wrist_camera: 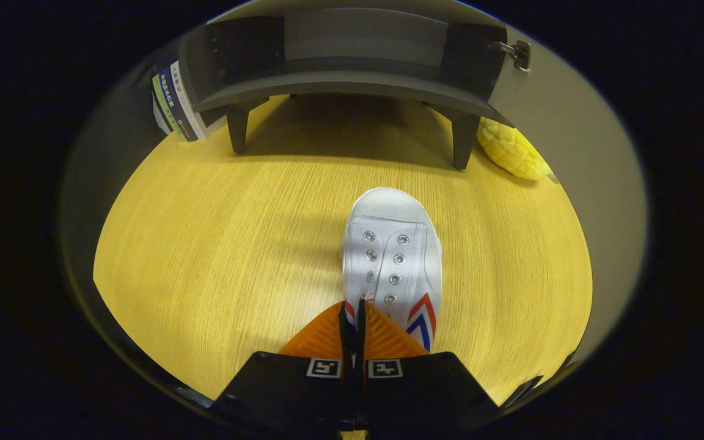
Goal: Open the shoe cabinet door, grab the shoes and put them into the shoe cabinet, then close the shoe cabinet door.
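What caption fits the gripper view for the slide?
Gripper jaws shut on the white canvas shoe's edge above a yellow wood-grain floor, facing the open dark grey shoe cabinet.

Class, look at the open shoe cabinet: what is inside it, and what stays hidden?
The shoe cabinet shows bare dark shelves; its upper part is out of sight. The tongs, shut on the white shoe's edge, cover the heel.

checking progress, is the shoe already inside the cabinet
No, the white shoe lies on the wooden floor ahead of the open shoe cabinet, pinched in the gripper.

The gripper (353, 315) has ribbed, wedge-shaped fingers on black mounts bearing two square markers.
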Demonstrator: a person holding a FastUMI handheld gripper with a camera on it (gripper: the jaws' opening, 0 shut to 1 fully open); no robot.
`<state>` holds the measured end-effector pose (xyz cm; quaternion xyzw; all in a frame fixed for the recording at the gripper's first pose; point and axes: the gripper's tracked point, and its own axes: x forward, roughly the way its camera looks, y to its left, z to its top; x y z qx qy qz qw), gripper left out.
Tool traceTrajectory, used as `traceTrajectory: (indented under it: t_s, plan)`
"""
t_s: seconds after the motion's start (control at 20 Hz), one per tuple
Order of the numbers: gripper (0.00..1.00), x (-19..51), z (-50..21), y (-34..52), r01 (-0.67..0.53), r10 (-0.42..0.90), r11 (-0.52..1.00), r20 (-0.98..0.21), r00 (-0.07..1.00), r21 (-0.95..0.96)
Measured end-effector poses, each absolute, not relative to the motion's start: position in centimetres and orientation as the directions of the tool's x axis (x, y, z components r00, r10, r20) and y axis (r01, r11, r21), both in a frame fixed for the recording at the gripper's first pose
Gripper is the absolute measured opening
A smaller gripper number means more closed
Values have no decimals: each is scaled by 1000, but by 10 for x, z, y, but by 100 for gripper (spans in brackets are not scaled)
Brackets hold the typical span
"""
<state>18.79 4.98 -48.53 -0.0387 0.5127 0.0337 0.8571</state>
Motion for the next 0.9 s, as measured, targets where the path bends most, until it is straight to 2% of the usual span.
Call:
traceTrajectory:
  t_s: [0.15, 0.4, 0.9]
  plan:
    - [2, 189, -469, 45, -66, -12, 996, -857, 515, -53]
    - [2, 188, -419, 55, -40, 44, 999, -809, 586, 26]
    - [1, 196, -224, 84, -94, 132, 991, -548, 826, 97]
